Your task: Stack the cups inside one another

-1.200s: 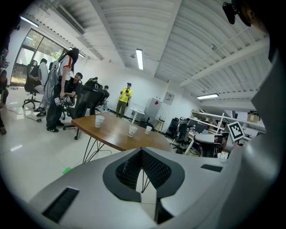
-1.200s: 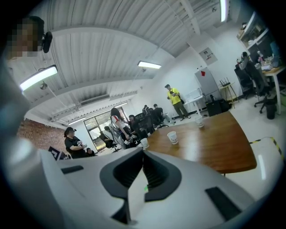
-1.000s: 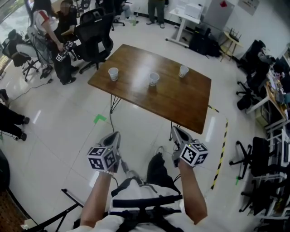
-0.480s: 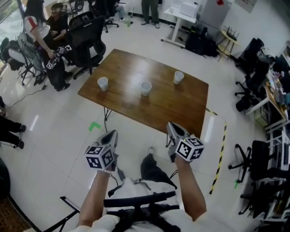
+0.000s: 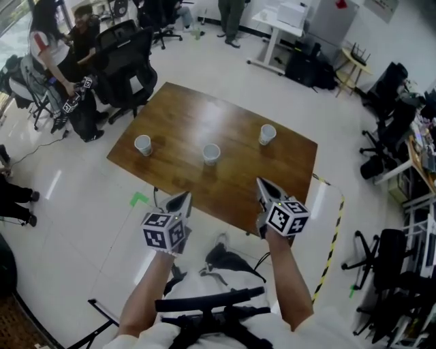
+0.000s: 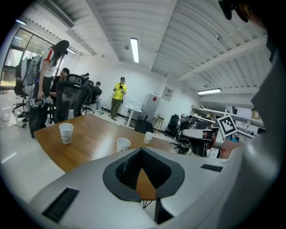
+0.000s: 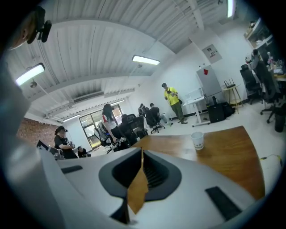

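Note:
Three white paper cups stand upright in a row on the brown wooden table (image 5: 184, 116): the left cup (image 5: 143, 144), the middle cup (image 5: 211, 153) and the right cup (image 5: 267, 134), all well apart. My left gripper (image 5: 184, 198) hovers at the table's near edge, shut and empty, short of the middle cup (image 6: 123, 145). My right gripper (image 5: 262, 183) hangs over the near edge, its jaws a narrow slit apart with nothing between them. The left gripper view shows all three cups; the right gripper view shows only the right cup (image 7: 197, 140).
Black office chairs (image 5: 126, 54) and seated people (image 5: 61, 61) crowd the floor beyond the table's left corner. A white desk (image 5: 286, 20) stands at the back. Yellow-black tape (image 5: 334, 238) and a green mark (image 5: 138, 199) lie on the floor; more chairs line the right.
Both grippers have moved forward from over the bare floor to the table's near edge. The cups and table now sit closer in the head view.

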`<state>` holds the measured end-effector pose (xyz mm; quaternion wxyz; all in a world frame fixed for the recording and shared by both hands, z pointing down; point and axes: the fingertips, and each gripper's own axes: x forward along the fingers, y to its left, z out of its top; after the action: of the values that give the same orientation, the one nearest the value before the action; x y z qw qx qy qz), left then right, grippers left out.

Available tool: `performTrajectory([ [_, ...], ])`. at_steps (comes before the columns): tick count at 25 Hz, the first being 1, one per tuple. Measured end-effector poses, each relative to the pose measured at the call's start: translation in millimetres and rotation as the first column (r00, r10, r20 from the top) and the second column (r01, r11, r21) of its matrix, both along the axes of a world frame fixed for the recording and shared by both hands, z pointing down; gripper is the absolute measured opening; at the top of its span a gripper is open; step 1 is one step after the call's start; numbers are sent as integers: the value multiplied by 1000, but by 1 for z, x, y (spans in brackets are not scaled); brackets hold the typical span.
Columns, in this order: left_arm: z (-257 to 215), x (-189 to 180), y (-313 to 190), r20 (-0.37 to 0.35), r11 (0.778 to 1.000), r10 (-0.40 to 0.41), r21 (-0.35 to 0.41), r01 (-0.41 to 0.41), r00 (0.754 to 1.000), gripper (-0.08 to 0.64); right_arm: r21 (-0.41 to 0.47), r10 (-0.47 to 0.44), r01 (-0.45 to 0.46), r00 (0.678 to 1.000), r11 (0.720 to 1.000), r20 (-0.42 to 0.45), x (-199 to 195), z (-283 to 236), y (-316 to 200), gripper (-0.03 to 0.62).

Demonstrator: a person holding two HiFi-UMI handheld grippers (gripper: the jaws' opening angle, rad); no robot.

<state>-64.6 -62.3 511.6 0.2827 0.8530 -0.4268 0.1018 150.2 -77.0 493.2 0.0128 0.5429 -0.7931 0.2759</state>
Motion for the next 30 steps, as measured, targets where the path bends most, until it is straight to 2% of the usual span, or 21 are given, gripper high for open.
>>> performTrajectory([
  [7,3,87,-51,22,995,103,-1,-103,994,0,-25,29,-30,998,999,-56,56,12,-66,46],
  [10,8,124,-67,37,987,162,-4,-162,986,0,-57,43,-47,997,997,-68,82,28,-91,75],
  [13,15,157,-82,53,977,214,-14,-213,975,0,-75,63,-69,994,995,-84,104,35,-116,78],
  [20,34,226,-117,85,957,290,-47,-287,953,0,-110,88,-102,989,989,-118,146,57,-168,112],
  [23,48,246,-136,109,957,288,-77,-281,951,0,-131,96,-115,986,985,-137,160,65,-191,144],
  [30,69,270,-180,107,967,220,-152,-203,970,0,-203,101,-142,974,969,-202,189,104,-236,144],
])
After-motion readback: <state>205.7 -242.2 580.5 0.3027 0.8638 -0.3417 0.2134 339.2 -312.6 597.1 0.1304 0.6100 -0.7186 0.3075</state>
